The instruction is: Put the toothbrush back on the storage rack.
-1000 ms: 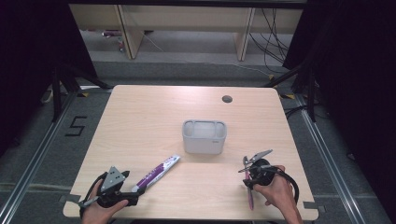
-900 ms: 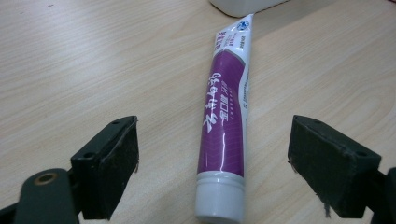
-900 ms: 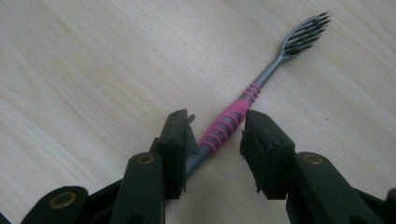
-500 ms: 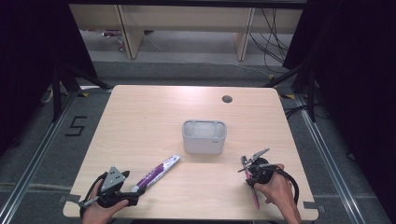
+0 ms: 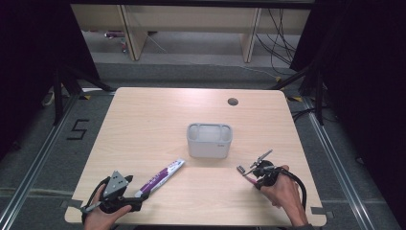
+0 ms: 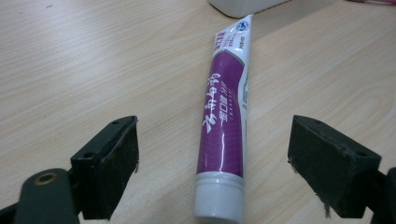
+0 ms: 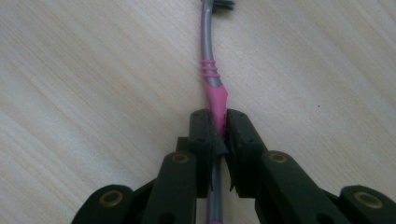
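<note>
A purple and white toothpaste tube [image 5: 160, 177] lies on the wooden table [image 5: 153, 120] at the front left, its white cap toward me. My left gripper [image 6: 215, 163] stands open with the tube's cap end [image 6: 219, 196] between its jaws; the pads do not touch it. At the front right, my right gripper [image 7: 218, 126] is shut on a pink and grey toothbrush [image 7: 212, 79], pinching the pink part of the handle. Its jaws have just been closing on it. The brush lies low over the table with its head [image 5: 241, 168] pointing left.
A grey holder with compartments [image 5: 209, 140] stands in the middle of the table, just beyond the tube's tail. A round cable hole [image 5: 233, 101] sits near the far edge. Cables trail from both grippers over the front edge.
The right gripper's jaws have drawn together onto the toothbrush handle. The left gripper and the toothpaste tube have stayed where they were.
</note>
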{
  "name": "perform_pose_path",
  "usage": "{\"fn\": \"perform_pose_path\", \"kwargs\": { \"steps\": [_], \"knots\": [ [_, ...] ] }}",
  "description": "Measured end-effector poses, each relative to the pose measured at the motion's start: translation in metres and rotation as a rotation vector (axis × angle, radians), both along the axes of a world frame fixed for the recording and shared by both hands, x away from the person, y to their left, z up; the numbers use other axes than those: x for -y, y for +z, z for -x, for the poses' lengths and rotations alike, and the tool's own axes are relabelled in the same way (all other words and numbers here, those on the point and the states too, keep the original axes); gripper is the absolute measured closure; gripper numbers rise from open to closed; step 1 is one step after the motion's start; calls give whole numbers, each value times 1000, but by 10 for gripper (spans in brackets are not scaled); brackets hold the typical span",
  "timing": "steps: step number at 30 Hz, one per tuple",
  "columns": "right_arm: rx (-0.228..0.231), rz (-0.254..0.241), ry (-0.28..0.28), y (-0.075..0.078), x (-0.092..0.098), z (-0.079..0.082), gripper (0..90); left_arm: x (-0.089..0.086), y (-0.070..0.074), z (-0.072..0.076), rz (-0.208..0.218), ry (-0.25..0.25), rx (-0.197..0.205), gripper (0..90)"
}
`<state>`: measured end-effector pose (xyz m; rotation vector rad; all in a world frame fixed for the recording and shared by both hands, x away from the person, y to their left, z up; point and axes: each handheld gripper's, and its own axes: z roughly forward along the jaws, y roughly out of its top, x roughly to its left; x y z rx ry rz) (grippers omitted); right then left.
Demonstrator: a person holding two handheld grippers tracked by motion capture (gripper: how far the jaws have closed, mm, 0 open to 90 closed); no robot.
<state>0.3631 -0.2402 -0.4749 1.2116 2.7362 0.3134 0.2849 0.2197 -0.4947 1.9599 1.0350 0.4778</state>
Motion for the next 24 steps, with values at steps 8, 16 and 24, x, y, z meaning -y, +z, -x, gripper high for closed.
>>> {"fn": "perform_pose_path", "kwargs": {
  "steps": [8,16,24],
  "knots": [
    [-11,47,24,1,-4,-2,813,0,1,0,-7,-5,-2,160],
    [-19,86,60,2,-6,-3,814,0,1,0,-8,-5,-1,160],
    [-8,82,63,11,-5,0,814,0,1,0,-3,-2,1,160]
  ]
}}
